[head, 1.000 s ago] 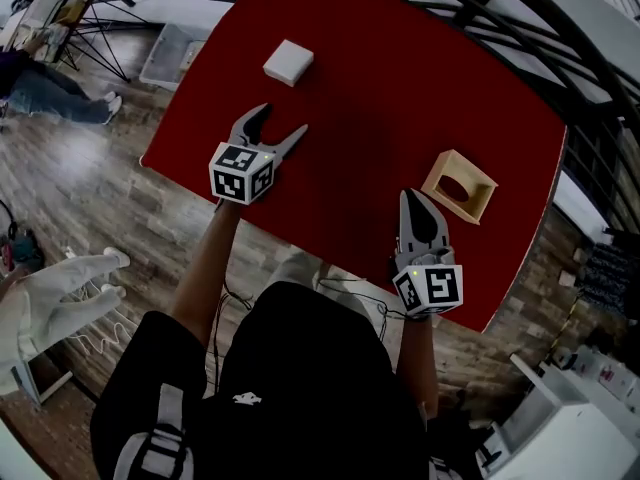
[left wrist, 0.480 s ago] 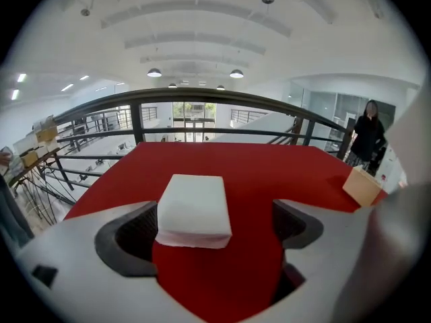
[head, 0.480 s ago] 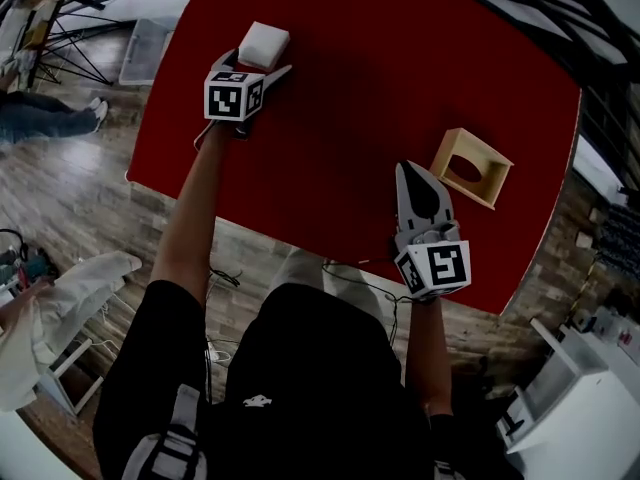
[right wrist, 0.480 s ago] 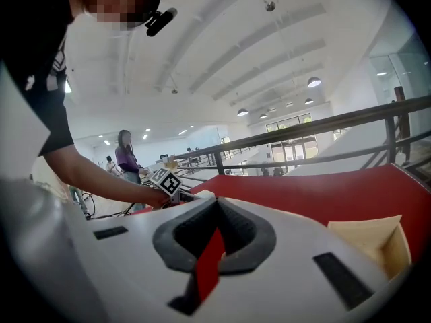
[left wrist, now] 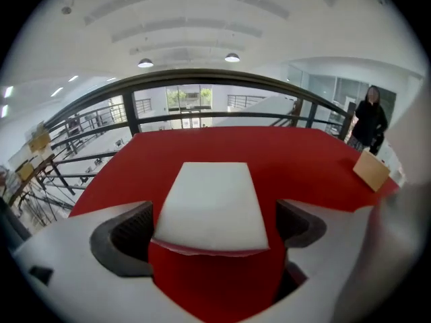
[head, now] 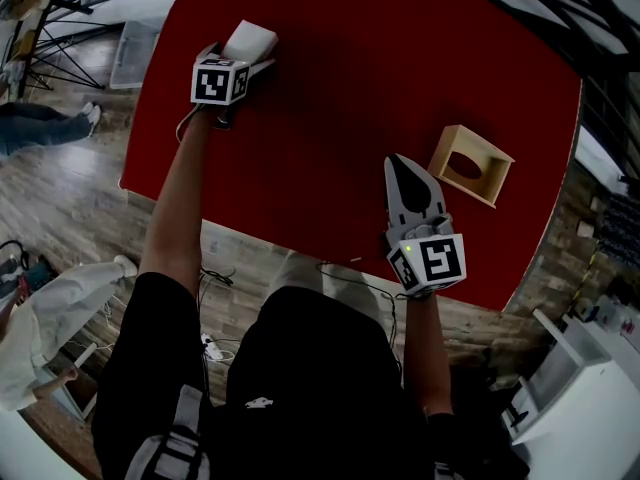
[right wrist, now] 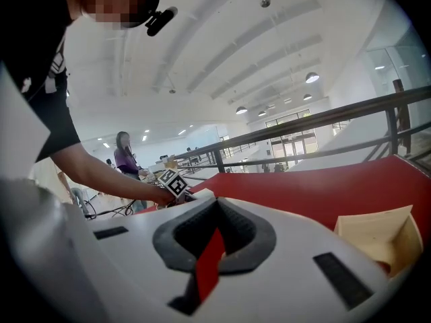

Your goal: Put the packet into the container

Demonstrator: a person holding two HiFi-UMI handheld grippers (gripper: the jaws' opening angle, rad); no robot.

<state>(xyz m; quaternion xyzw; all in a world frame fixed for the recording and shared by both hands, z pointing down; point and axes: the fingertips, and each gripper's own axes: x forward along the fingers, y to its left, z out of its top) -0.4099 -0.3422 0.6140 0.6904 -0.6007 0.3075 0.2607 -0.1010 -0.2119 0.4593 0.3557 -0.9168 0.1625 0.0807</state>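
The step in hand is the grasp. The left tool [left wrist: 214,233] has just been opening its jaws and stands wide. The white packet [left wrist: 214,204] lies flat on the red counter [head: 350,88] between the jaws. Its near edge sits level with the pads [left wrist: 128,237], which flank it without pressing, and a gap shows on the right side. The right tool [head: 396,168] is pinched together on nothing, low over the counter. The wooden container [head: 470,164] is just ahead of it and to its right, well apart from the left tool. Next, I judge, the left tool must close squarely on the packet's 2 sides, lift it clear and carry it across to the container's opening.
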